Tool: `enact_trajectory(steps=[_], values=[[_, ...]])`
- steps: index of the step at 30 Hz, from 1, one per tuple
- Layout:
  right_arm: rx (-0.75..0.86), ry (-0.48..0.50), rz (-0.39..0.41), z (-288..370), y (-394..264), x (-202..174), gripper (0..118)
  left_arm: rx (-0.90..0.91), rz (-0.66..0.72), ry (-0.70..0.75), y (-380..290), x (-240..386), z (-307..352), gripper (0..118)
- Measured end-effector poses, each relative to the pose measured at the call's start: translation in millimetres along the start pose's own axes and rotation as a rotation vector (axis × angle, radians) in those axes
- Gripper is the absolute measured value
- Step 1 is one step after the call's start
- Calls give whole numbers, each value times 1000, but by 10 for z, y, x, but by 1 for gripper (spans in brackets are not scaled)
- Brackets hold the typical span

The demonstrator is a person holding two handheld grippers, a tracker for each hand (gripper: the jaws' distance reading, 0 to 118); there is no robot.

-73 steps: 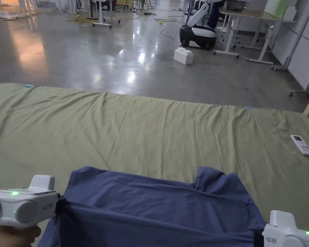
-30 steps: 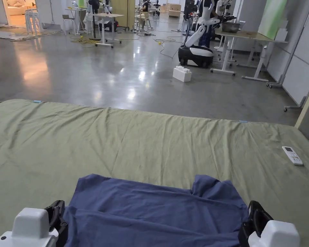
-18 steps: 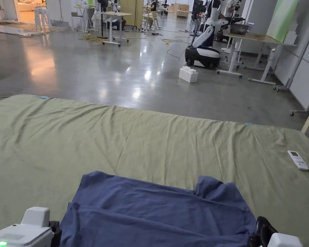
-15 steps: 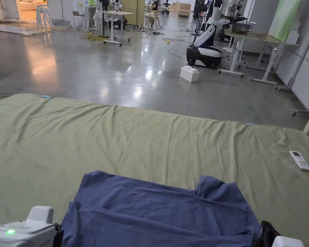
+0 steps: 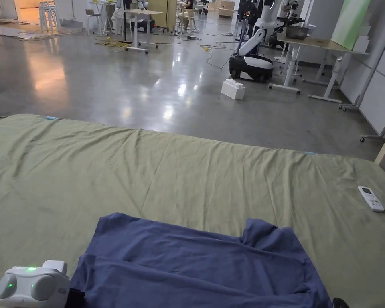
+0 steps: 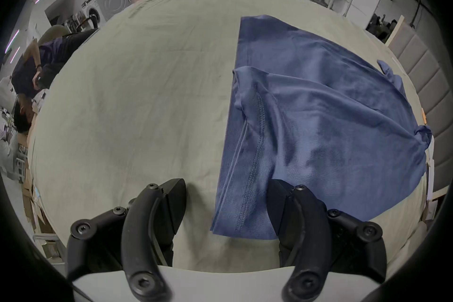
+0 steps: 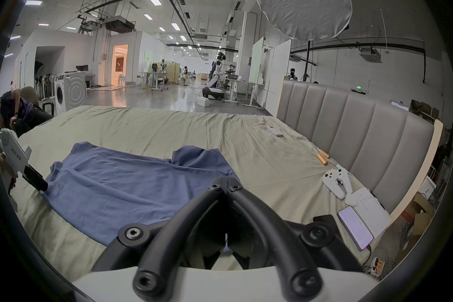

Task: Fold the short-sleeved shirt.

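Note:
A blue short-sleeved shirt (image 5: pixel 195 264) lies on the green bedsheet (image 5: pixel 187 176), its near half folded over the far half, one sleeve bunched at the right. My left gripper (image 6: pixel 225 187) is open at the shirt's left edge. One jaw rests over the hem, the other over bare sheet. In the head view the left gripper's (image 5: pixel 73 298) white body sits at the bottom left corner. The right gripper view has the left gripper (image 7: pixel 43 186) touching the shirt (image 7: pixel 117 184) at its corner. My right gripper (image 7: pixel 225 184) is shut, raised above the shirt's right end, holding nothing.
A white remote (image 5: pixel 371 198) lies on the sheet at the right. A padded headboard (image 7: pixel 355 130) borders that side, with a white controller (image 7: pixel 335 182), a phone (image 7: pixel 355 231) and a notebook beside it. A person (image 6: pixel 31 67) bends at the bed's left end. Beyond is open floor.
Both grippers have let go of the shirt edge they held taut 2.4 s ago. The fold now lies flat. Both have drawn back toward me, and the right jaws have closed.

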State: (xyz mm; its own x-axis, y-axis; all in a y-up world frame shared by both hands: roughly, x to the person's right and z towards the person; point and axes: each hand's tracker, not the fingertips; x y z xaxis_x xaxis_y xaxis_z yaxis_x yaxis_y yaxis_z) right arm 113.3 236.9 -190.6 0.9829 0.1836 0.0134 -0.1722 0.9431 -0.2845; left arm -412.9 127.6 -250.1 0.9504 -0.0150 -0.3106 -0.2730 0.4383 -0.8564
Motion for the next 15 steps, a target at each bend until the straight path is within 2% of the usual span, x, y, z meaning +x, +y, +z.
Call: enact_trajectory(steps=[2, 4, 6, 9, 12, 15], values=[[-11, 0, -3, -11, -21, 18, 0, -1, -17, -8, -7, 27, 18, 56], [-21, -2, -1, -21, -42, 21, 0, 4, -35, -17, -33, 54, 28, 30], [-33, -2, -6, -37, -65, 36, 0, 22, -104, -27, -58, 101, 35, 12], [-57, -2, -28, -59, -103, 79, 0, 32, -65, -72, -95, 80, 39, 7], [-92, -11, -66, -95, -148, 203, 0, 49, -30, -96, -115, 15, 106, 6], [-172, -27, -71, -197, -167, 387, 0, 75, -29, -112, -139, -38, 224, 6]])
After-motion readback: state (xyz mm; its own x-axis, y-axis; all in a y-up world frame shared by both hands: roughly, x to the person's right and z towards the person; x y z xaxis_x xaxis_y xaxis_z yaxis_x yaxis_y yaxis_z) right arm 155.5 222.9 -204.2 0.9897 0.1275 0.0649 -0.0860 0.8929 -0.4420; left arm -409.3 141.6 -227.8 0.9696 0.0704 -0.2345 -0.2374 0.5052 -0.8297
